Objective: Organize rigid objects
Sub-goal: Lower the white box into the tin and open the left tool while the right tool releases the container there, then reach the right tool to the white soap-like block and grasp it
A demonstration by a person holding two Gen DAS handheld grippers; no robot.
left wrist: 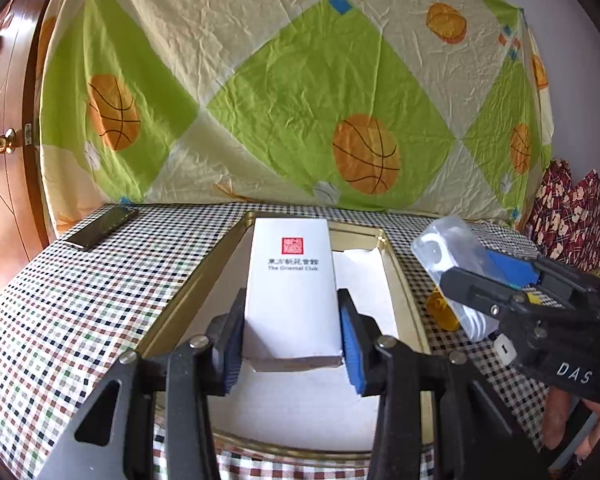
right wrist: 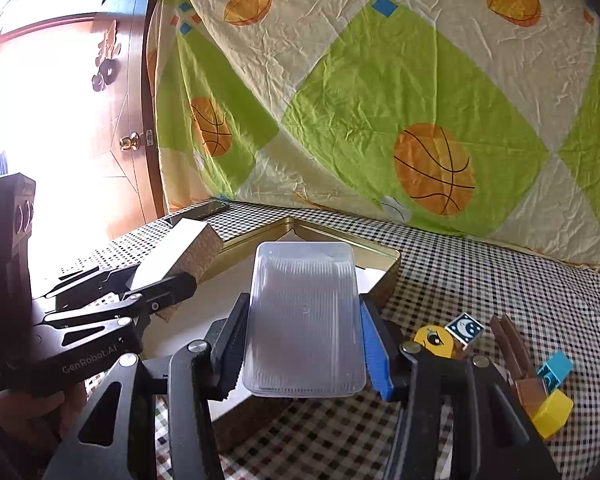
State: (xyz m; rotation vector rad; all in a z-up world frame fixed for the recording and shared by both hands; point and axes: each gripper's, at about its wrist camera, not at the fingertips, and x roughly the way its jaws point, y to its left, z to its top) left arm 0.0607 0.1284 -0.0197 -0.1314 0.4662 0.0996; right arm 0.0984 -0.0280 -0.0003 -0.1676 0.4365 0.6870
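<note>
My left gripper (left wrist: 292, 332) is shut on a white rectangular box (left wrist: 292, 280) with a red seal and holds it over the gold tin tray (left wrist: 400, 276), which is lined with white paper. The box also shows in the right wrist view (right wrist: 180, 256), held by the left gripper (right wrist: 160, 296). My right gripper (right wrist: 300, 344) is shut on a translucent plastic box (right wrist: 304, 316) and holds it over the tray's near right corner (right wrist: 384, 284). In the left wrist view the right gripper (left wrist: 488, 284) and plastic box (left wrist: 452, 252) are to the right of the tray.
A dark phone (left wrist: 104, 226) lies at the table's far left. Small toys lie right of the tray: a yellow round piece (right wrist: 432, 340), a moon cube (right wrist: 465, 328), a brown block (right wrist: 516, 352), a blue brick (right wrist: 556, 370) and a yellow block (right wrist: 552, 412). A patterned sheet hangs behind.
</note>
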